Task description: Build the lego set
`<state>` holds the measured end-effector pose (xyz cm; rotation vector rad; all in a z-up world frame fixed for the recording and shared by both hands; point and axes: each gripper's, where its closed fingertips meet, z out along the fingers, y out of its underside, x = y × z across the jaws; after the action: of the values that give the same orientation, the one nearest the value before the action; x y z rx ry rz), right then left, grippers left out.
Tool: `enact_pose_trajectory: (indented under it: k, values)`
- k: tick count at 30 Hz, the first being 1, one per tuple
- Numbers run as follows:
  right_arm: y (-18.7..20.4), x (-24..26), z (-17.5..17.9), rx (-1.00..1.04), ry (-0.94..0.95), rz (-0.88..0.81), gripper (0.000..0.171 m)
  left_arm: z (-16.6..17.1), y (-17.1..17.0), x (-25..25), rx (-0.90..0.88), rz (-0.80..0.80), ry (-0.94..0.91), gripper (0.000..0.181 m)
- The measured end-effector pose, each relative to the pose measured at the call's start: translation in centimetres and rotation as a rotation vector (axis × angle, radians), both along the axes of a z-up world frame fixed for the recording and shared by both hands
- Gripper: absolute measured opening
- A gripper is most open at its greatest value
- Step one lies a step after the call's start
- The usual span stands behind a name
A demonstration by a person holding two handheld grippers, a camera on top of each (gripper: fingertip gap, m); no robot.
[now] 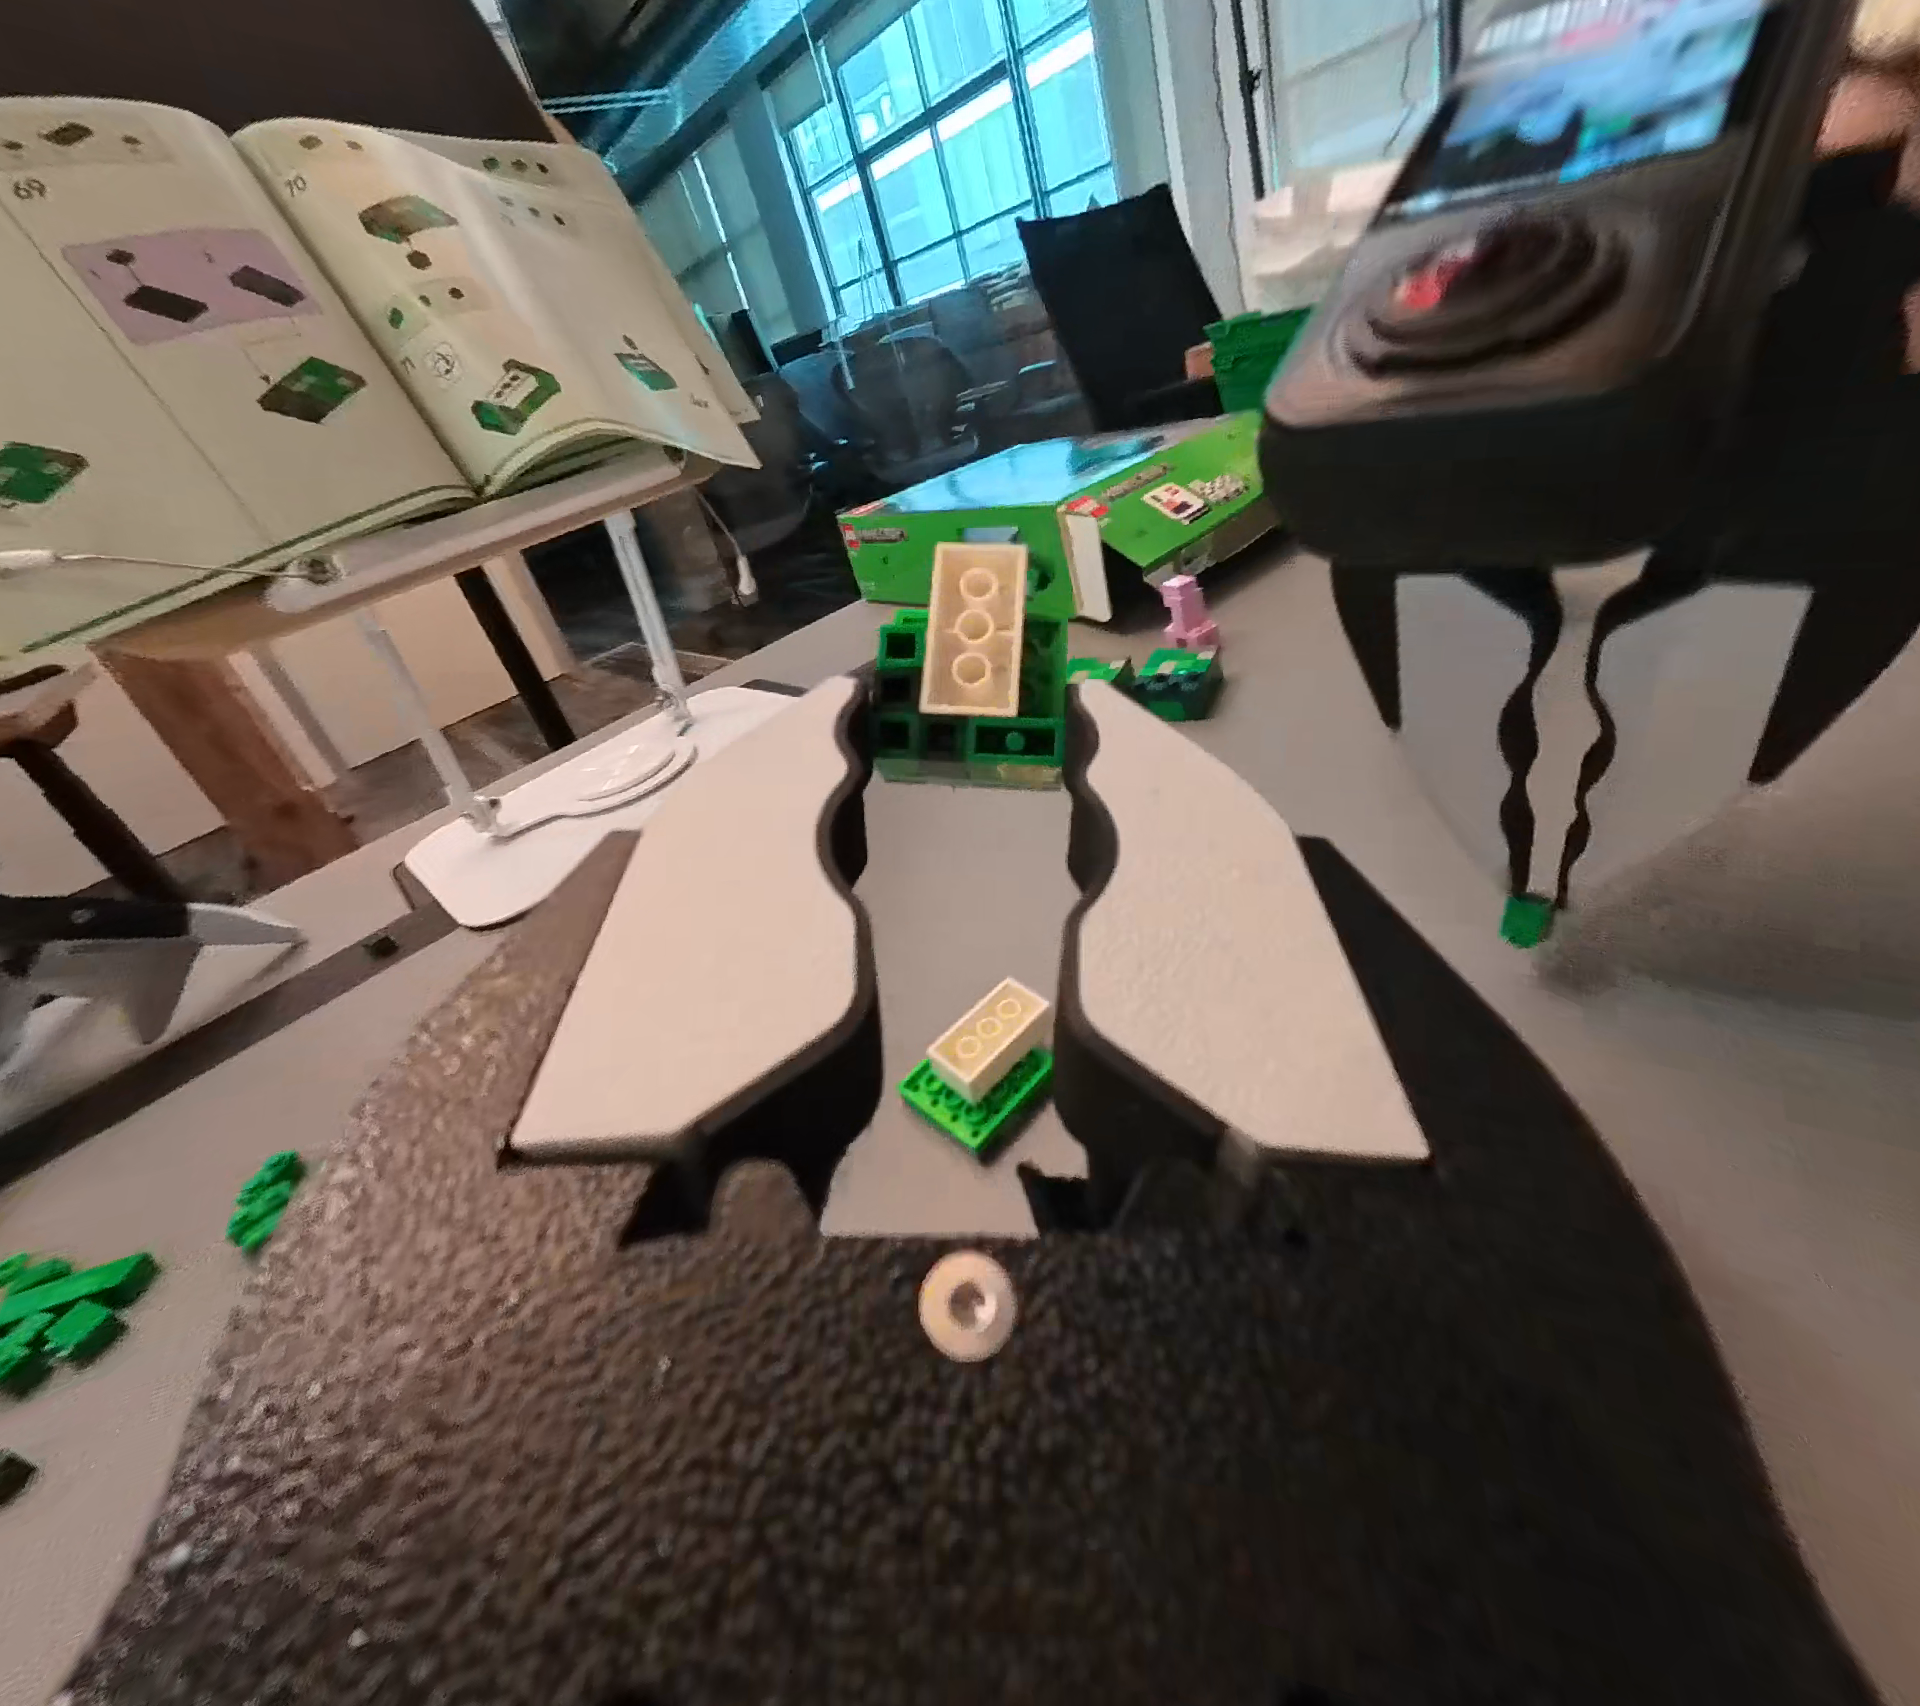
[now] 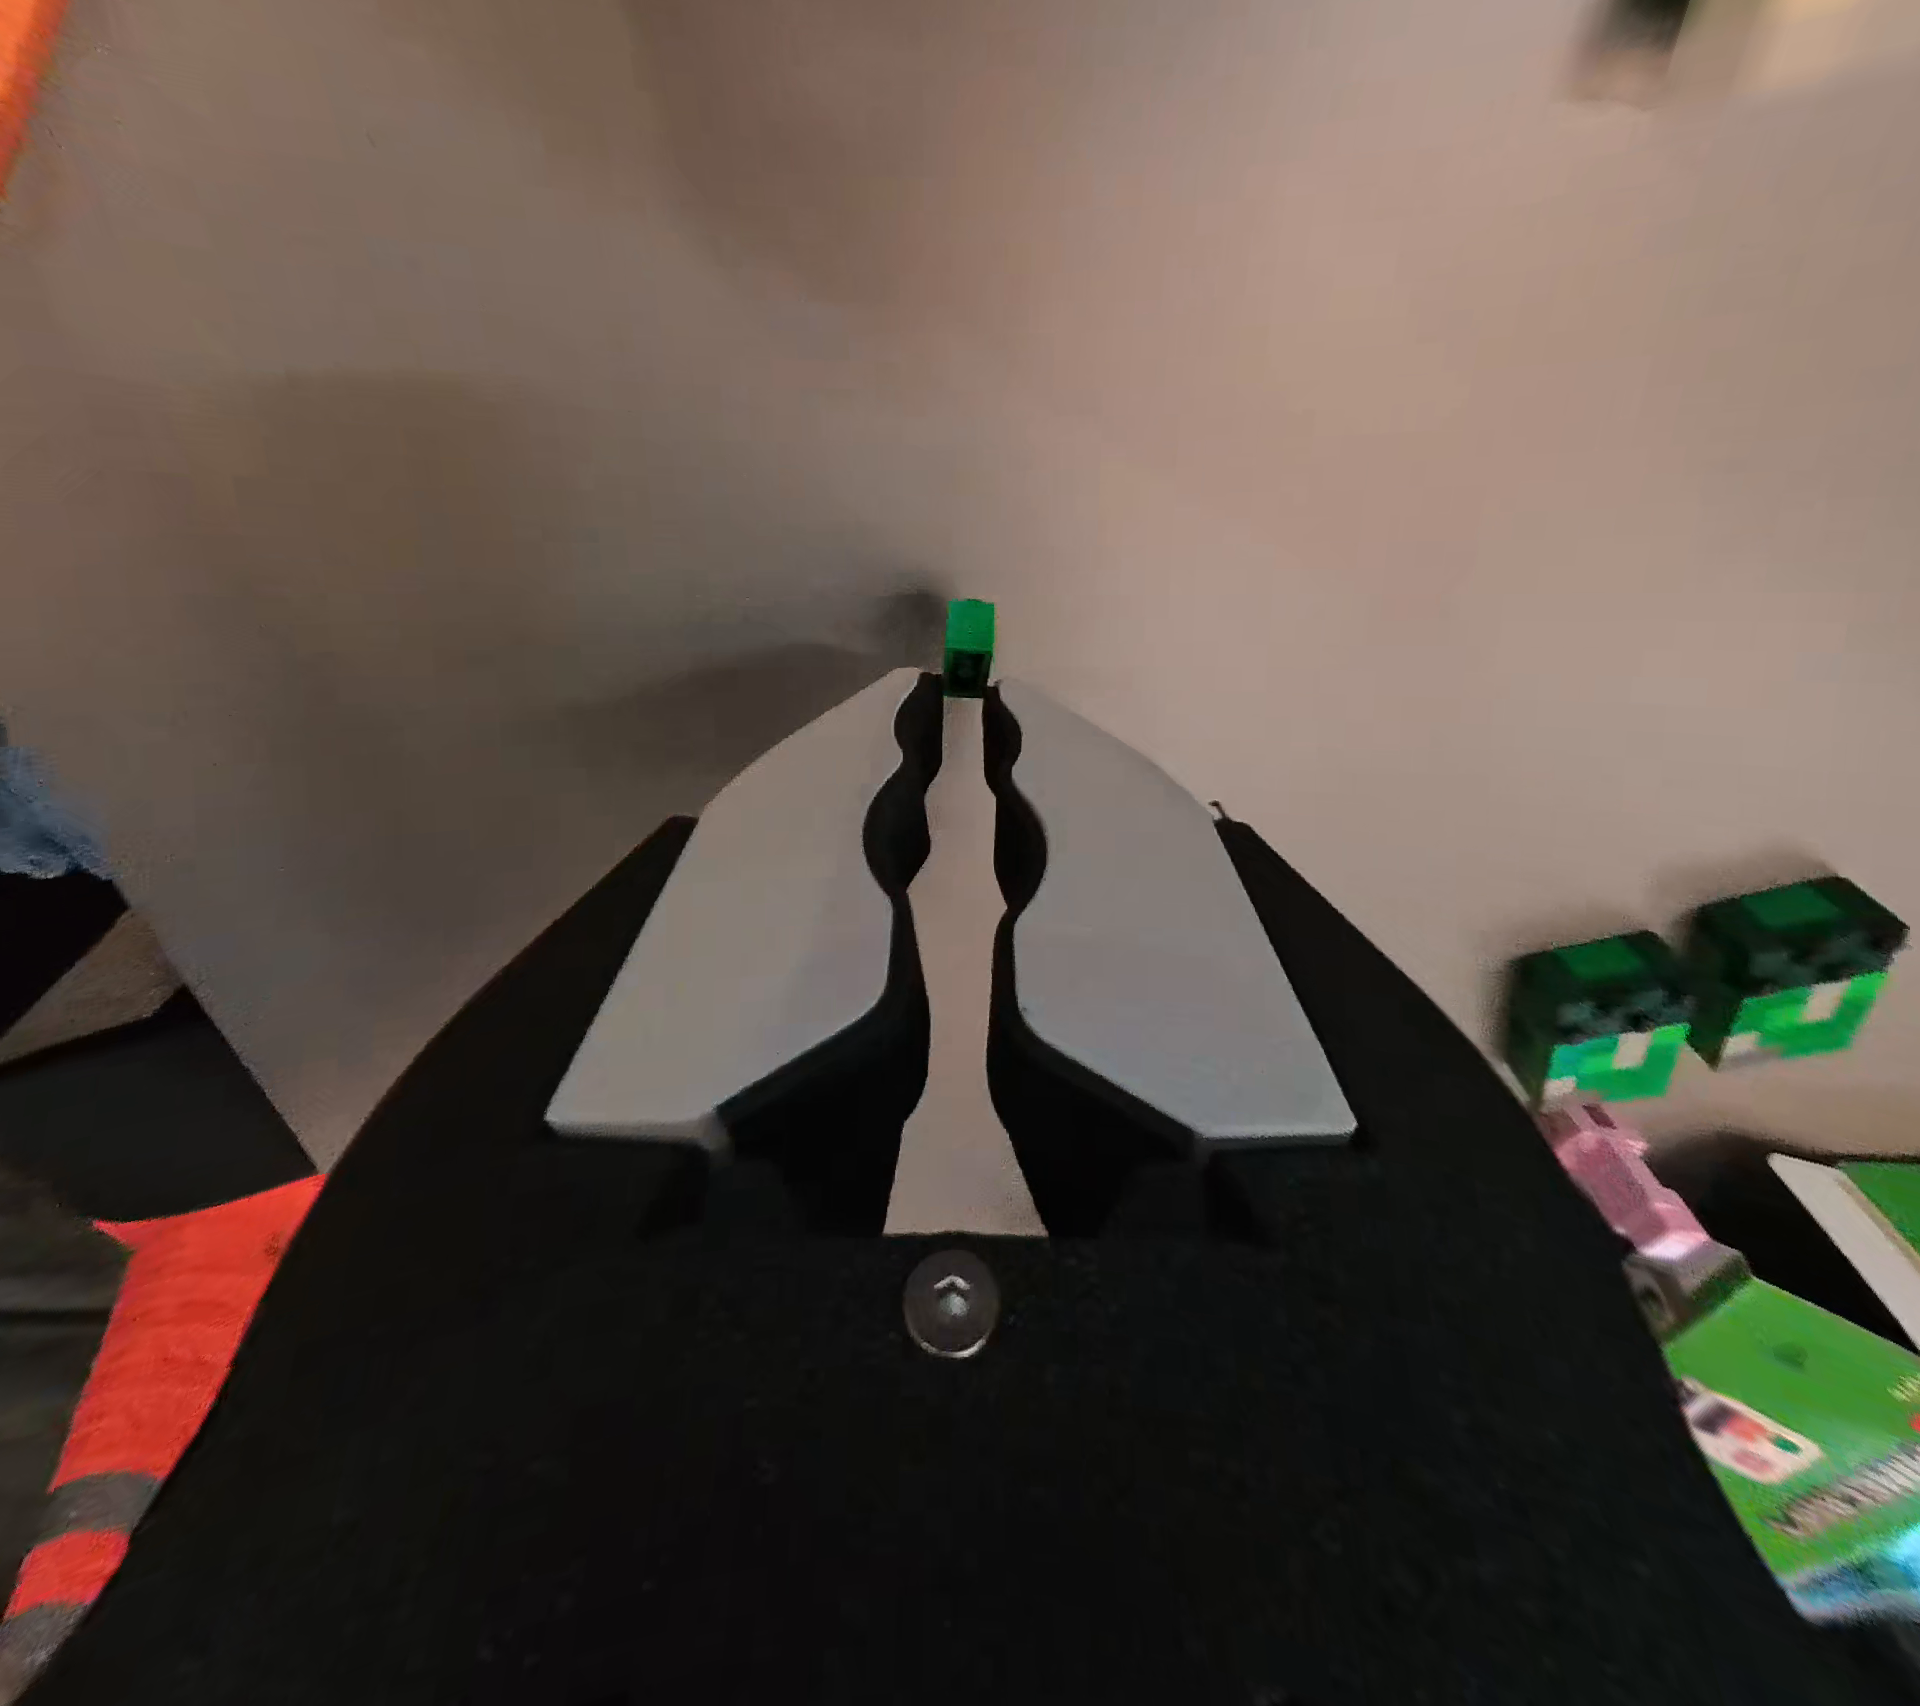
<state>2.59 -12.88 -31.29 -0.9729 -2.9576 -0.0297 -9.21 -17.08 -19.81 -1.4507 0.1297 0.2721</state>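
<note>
Precision matters now: the right hand-held gripper [image 2: 966, 688], clenched on a tiny green brick [image 2: 969, 636] at its very tips, should travel level toward the green assembly [image 1: 966, 721] gripped upright by the left hand-held gripper [image 1: 971, 726] above the surface [image 1: 1558, 1085].

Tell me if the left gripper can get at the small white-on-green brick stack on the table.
Probably yes: the left gripper is shut on the green build, so it must let go first, but the white-on-green stack lies uncovered between its fingers.
</note>
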Motion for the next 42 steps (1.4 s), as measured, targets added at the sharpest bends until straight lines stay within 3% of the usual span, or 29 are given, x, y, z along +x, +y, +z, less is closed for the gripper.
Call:
enact_pose_trajectory:
  k: [1, 9, 12, 20, 25, 28, 33, 35, 39, 42]
  values:
    - [0.0, 0.1, -0.3, -0.001, 0.0, 0.0, 0.007, 0.0, 0.0, 0.2, 0.006, -0.023, -0.023, 0.035]
    - [-0.2, -0.2, -0.8, -0.015, 0.054, -0.006, 0.007, 0.2, 0.0, 1.5, 0.032, -0.171, -0.196, 0.035]
    - [-0.2, 0.2, -0.5, -0.055, 0.085, -0.017, 0.02, 0.4, -0.1, 2.0, 0.046, -0.206, -0.189, 0.035]
    - [-0.1, 0.4, -0.8, -0.424, 0.311, -0.211, 0.024, 0.2, -0.1, 3.5, 0.036, -0.295, -0.168, 0.035]
    - [-1.7, 0.2, -0.1, -0.596, 0.459, -0.171, 0.019, 0.1, -0.1, 3.7, 0.028, -0.329, -0.194, 0.035]
    - [-2.1, 0.2, 0.0, -0.669, 0.43, -0.243, 0.021, -0.1, 0.0, 3.9, 0.018, -0.34, -0.191, 0.035]
    - [-2.2, -0.3, -1.0, -0.581, 0.474, -0.149, 0.022, -0.5, 0.1, 4.7, -0.012, -0.371, -0.164, 0.035]
    - [-2.3, -0.4, -1.0, -0.59, 0.448, -0.17, 0.01, -0.9, 0.2, 5.0, -0.037, -0.392, -0.137, 0.035]
    - [-2.1, -0.9, -0.1, -0.645, 0.388, -0.286, 0.01, -3.0, 0.5, 5.4, -0.167, -0.415, -0.004, 0.035]
    - [-1.6, -1.1, 0.0, -0.689, 0.284, -0.485, 0.01, -4.0, 0.6, 4.9, -0.224, -0.379, 0.076, 0.035]
